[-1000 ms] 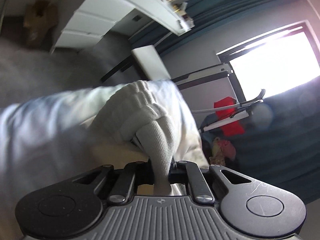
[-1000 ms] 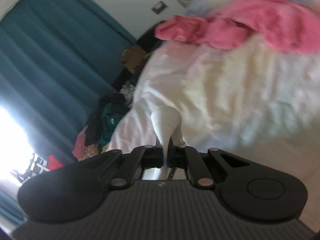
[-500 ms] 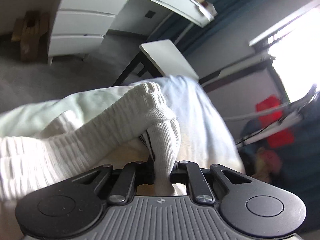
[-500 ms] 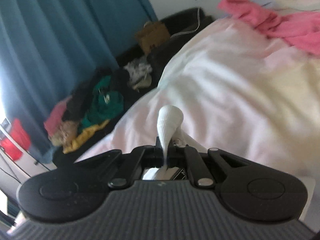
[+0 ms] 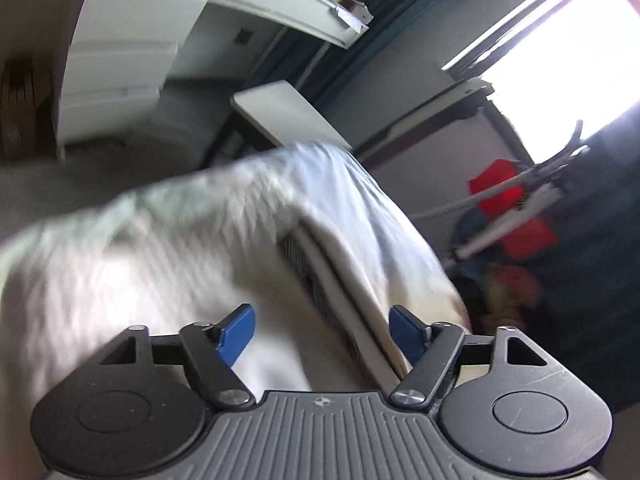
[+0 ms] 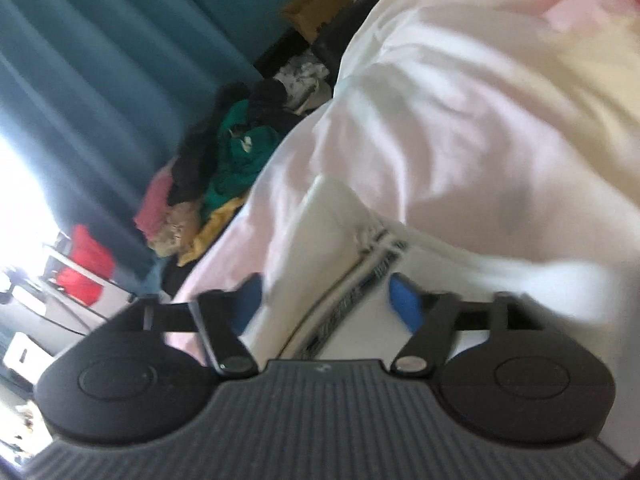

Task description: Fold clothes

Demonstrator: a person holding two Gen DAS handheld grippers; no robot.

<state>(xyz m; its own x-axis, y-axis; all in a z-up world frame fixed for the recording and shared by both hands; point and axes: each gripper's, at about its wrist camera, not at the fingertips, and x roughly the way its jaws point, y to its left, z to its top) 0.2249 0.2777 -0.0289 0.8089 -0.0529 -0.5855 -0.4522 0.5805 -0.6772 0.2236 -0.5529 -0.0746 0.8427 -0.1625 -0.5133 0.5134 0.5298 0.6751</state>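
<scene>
Left gripper (image 5: 322,330) and right gripper (image 6: 326,300): jaws just sprang apart, released. White garment (image 5: 160,248) lay on bed (image 6: 500,100), cloth between pads, apparently untouched. Best next: withdraw straight back, avoid snagging striped trim (image 6: 360,280).

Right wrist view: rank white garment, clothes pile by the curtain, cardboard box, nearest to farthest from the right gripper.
1. White garment: lies between the open jaws of the right gripper, on the bed.
2. Clothes pile: left, on the floor beside the bed, by the curtain.
3. Cardboard box: top centre, beyond the pile.
</scene>
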